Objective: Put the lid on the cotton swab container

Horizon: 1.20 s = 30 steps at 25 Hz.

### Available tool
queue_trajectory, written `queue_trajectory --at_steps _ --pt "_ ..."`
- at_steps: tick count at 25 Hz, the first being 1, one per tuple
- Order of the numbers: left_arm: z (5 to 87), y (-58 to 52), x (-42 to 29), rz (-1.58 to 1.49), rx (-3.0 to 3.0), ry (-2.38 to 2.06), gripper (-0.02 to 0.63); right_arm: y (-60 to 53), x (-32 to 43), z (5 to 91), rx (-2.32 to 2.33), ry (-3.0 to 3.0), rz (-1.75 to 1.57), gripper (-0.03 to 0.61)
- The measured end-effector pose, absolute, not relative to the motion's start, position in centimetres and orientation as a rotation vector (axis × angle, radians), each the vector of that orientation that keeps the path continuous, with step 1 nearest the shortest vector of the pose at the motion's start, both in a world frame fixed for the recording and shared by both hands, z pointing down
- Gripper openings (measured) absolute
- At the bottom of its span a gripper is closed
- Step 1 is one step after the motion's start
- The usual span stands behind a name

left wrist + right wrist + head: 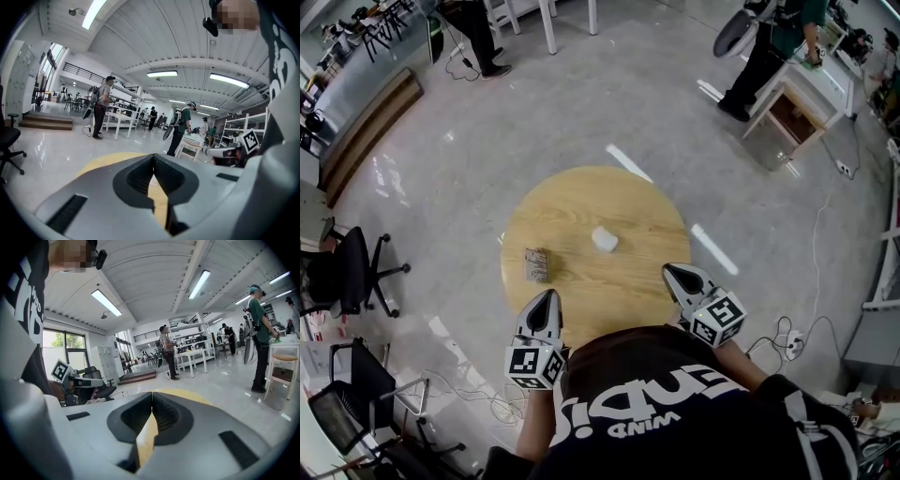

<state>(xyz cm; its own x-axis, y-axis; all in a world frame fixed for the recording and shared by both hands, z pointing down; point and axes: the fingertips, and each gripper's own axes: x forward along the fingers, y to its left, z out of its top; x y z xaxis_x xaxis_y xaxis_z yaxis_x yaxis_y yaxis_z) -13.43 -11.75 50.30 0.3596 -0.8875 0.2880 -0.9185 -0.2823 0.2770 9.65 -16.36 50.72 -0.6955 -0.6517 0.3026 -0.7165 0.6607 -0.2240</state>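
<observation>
Left gripper [547,298] and right gripper [677,274], both pressed together and empty, at 7 and 5 o'clock of the round table [581,197]. White cotton swab container [605,240] at centre, whether capped unclear; brown box [536,264] at 9 o'clock. Risk: closed jaws would shove the light container.

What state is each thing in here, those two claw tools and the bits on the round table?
left gripper: jaws shut, empty.
right gripper: jaws shut, empty.
white container: resting on the round table, untouched; too small to tell if its lid is on.
small brown box: resting on the table, untouched.
</observation>
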Motion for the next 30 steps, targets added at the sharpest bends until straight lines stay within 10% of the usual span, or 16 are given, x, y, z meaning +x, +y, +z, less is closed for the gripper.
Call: queue_trajectory --at_steps 30 --pt "50.2 -12.2 -12.8 0.084 2.265 -1.602 0.011 -16.2 8.1 51.0 1.100 -2.711 0.399 0.003"
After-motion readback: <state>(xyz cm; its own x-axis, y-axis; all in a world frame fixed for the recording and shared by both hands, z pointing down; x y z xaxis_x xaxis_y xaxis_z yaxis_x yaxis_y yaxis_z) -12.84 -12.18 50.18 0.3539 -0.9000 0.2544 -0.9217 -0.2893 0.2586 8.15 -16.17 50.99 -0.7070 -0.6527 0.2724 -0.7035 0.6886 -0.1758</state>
